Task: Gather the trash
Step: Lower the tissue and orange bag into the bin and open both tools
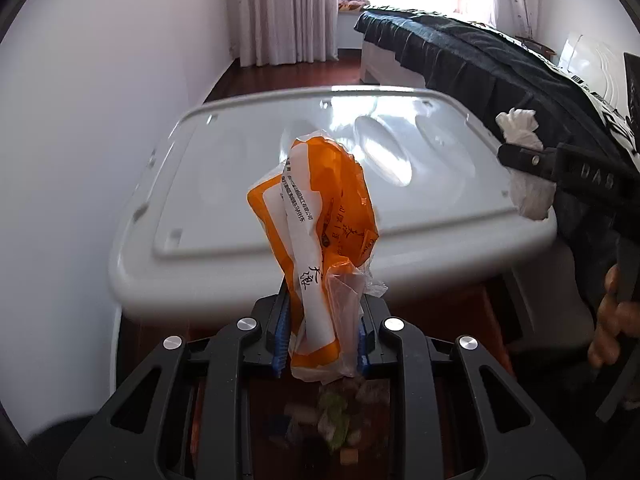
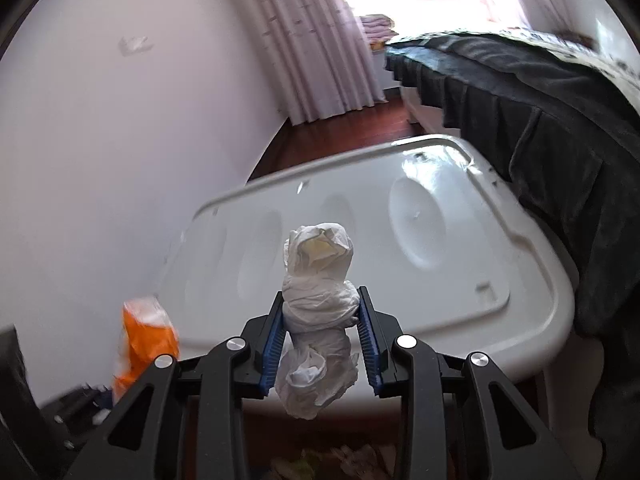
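My left gripper (image 1: 322, 312) is shut on an orange and white plastic wrapper (image 1: 320, 216), held upright in front of a white storage-box lid (image 1: 240, 152). The wrapper also shows blurred in the right wrist view (image 2: 146, 340). My right gripper (image 2: 322, 320) is shut on a crumpled white tissue wad (image 2: 316, 300), also above the near edge of the lid (image 2: 440, 240). In the left wrist view the right gripper (image 1: 532, 168) with the tissue (image 1: 520, 128) is at the right. Below the left gripper lies a blurred heap of mixed trash (image 1: 336, 416).
A bed with a dark cover (image 1: 480, 60) stands to the right of the box. A white wall (image 1: 100, 100) is on the left. Curtains (image 1: 288, 8) and red wooden floor (image 1: 280, 72) lie beyond.
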Motion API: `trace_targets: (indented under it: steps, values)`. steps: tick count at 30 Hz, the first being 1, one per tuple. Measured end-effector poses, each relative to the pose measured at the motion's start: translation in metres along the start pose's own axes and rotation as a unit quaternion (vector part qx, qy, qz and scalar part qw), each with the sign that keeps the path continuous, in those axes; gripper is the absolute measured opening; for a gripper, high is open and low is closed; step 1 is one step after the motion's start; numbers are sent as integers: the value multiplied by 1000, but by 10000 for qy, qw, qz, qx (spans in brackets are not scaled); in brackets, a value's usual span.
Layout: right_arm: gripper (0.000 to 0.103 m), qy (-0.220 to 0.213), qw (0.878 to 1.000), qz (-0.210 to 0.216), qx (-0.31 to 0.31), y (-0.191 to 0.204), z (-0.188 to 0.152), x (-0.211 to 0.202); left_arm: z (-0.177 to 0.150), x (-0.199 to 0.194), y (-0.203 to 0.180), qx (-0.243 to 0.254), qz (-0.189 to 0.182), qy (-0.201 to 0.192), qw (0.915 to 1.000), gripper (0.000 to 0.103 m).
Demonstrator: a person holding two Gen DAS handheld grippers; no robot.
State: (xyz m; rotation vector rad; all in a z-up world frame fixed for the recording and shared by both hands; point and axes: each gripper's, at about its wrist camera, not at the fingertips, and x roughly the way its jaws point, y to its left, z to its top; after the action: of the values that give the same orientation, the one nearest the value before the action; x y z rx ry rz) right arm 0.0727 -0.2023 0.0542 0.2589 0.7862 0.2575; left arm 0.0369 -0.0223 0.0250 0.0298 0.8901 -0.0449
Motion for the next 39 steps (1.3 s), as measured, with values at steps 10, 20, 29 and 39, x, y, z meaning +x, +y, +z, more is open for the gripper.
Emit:
trace_targets:
  steps: [10, 20, 29, 39]
  values:
    - [34, 557, 9979, -267, -201, 26, -123, -17, -90, 8, 10, -461, -37, 429, 9980, 24]
    - [35, 1327, 9878, -559, -599, 37, -162, 22, -124, 67, 16, -433, 2, 1289, 9907, 25]
    - [35, 1569, 9852, -557, -402, 30, -172, 34, -128, 80, 14, -366, 87, 1480, 9883, 26]
    - [35, 1558, 9856, -563, -347, 28, -172, 33, -131, 71, 9, -250, 80, 1354, 9905, 28]
